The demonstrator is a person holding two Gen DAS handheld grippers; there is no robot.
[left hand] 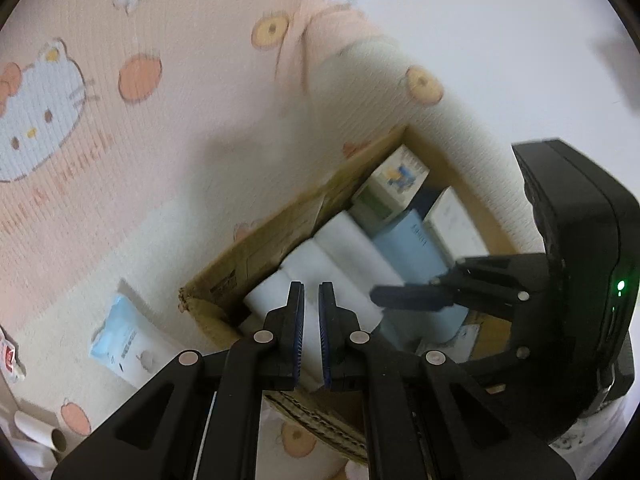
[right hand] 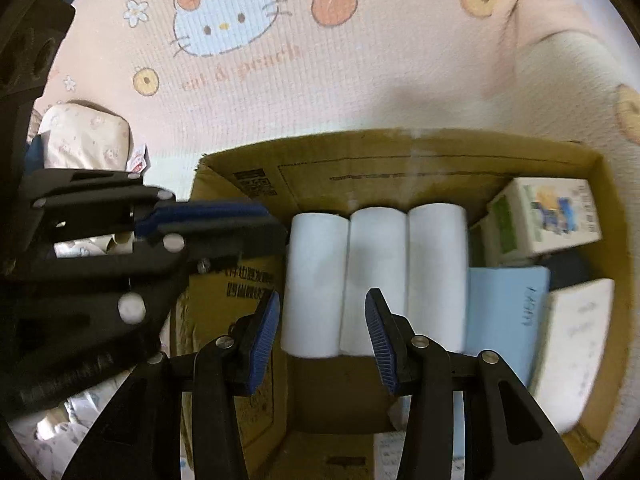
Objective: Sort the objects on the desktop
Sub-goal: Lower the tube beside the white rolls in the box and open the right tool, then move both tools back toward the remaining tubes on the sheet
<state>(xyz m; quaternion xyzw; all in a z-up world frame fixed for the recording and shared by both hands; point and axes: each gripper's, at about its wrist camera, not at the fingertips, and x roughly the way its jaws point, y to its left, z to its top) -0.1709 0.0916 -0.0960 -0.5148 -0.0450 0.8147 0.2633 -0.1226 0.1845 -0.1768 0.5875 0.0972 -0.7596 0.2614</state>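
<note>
An open cardboard box (right hand: pixel 400 160) sits on a Hello Kitty cloth. Three white paper rolls (right hand: pixel 376 276) lie side by side inside it, next to a light blue box (right hand: pixel 506 316) and several small cartons (right hand: pixel 548 216). My right gripper (right hand: pixel 322 322) is open and empty, hovering above the rolls. My left gripper (left hand: pixel 311 304) is nearly shut and empty, above the box's near corner (left hand: pixel 208 300). It shows at the left in the right wrist view (right hand: pixel 224 220). The right gripper shows over the box in the left wrist view (left hand: pixel 400 298).
A blue-and-white wipes pack (left hand: pixel 120 336) and an empty cardboard tube (left hand: pixel 40 432) lie on the cloth left of the box. A floral tissue pack (right hand: pixel 84 136) lies further off. The cloth (left hand: pixel 312 40) bunches up behind the box.
</note>
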